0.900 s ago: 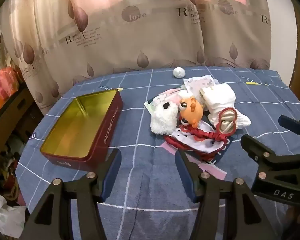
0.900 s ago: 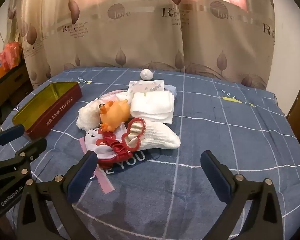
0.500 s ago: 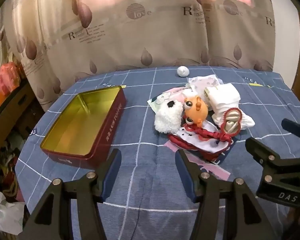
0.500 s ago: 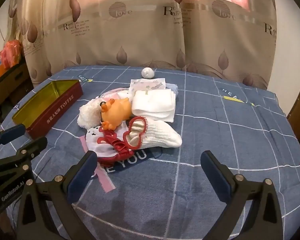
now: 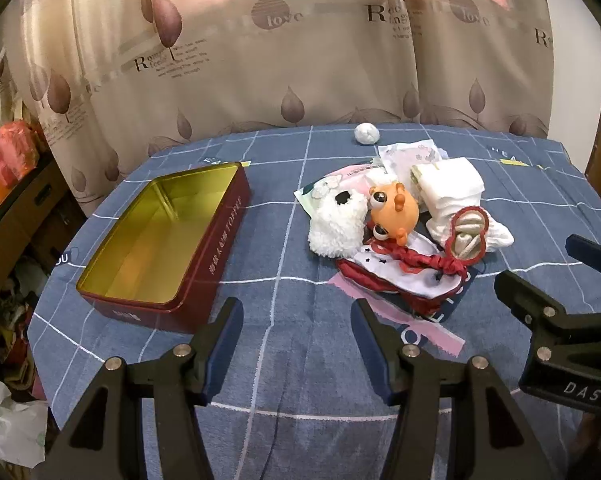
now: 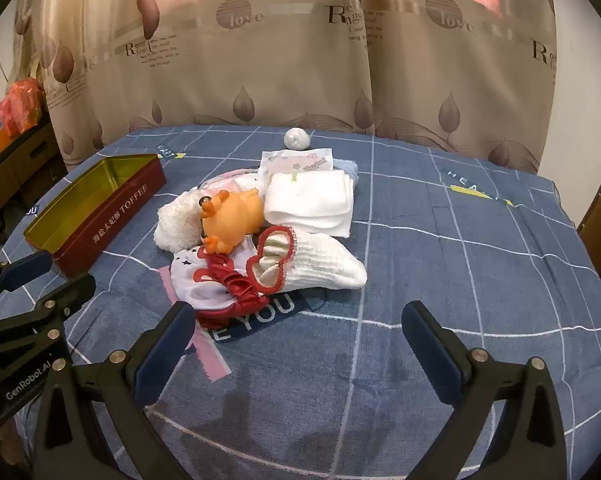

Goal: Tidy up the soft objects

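On the blue checked tablecloth [image 5: 284, 240], a red toffee tin [image 5: 162, 240] with a gold inside sits open, and everything else can be placed from it. Right of the tin, well apart from it, lies the heap of soft things: a white fluffy toy [image 5: 336, 222] nearest the tin, an orange rubber toy [image 5: 392, 212] touching its far side, a folded white cloth [image 5: 448, 190] beyond that, a white sock with red trim [image 6: 312, 260] and a red-and-white fabric pouch [image 6: 216, 284] at the heap's near edge. Farther back than the tin, a small white ball [image 5: 366, 134] rests alone near the curtain [image 5: 300, 60]. The left gripper [image 5: 296, 328] hangs above bare cloth just right of the tin's near corner, jaws parted with nothing between them. The right gripper [image 6: 296, 332] hovers in front of the heap, jaws spread wide and empty.
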{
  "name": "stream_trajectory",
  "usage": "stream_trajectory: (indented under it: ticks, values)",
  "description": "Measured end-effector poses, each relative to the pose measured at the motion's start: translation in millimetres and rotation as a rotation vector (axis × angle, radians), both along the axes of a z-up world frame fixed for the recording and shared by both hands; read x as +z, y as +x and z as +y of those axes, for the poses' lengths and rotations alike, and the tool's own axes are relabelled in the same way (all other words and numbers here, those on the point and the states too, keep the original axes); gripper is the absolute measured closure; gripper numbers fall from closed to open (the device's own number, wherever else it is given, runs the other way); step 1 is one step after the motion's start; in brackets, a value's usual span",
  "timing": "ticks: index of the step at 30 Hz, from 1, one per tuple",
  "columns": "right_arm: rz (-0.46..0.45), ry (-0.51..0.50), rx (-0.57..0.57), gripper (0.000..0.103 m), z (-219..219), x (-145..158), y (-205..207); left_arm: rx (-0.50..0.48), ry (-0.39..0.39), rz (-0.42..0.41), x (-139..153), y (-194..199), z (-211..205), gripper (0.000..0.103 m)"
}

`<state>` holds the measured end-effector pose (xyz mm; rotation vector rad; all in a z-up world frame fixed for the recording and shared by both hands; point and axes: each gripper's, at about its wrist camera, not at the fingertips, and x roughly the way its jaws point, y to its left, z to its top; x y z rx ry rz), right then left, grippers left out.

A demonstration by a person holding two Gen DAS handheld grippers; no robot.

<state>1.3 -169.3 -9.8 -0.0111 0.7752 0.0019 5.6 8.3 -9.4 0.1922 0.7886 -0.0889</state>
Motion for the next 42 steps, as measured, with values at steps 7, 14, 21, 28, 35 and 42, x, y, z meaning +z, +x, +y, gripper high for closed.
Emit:
stream_trajectory:
  ticks: [7, 14, 21, 28, 35, 42]
  values:
    - [0.0, 0.0, 0.0, 0.001, 0.5, 0.2, 0.2, 0.001, -0.002, 0.004, -0.6, 0.5, 0.0, 0.045]
    - [0.0, 0.003, 0.001, 0.001, 0.0, -0.4, 0.2, 0.003, -0.001, 0.006, -1.4, 0.9, 0.3, 0.045]
    - [0.005, 0.012, 0.001, 0.001, -0.5, -2.1, 0.6, 0.008, 0.007, 0.008, -2.1, 2.7, 0.7, 0.045]
    - [0.006, 0.019, 0.002, 0.001, 0.5, -2.5, -0.1, 0.005, 0.01, 0.004, -2.4, 3.1, 0.9, 0.045]
    - [0.008, 0.025, 0.003, 0.001, 0.4, -3.0, -0.5, 0.006, 0.013, 0.005, -2.7, 3.4, 0.4, 0.045]
    - [0.01, 0.027, 0.004, 0.001, 1.0, -3.6, -0.8, 0.004, 0.012, 0.006, -2.8, 3.7, 0.6, 0.045]
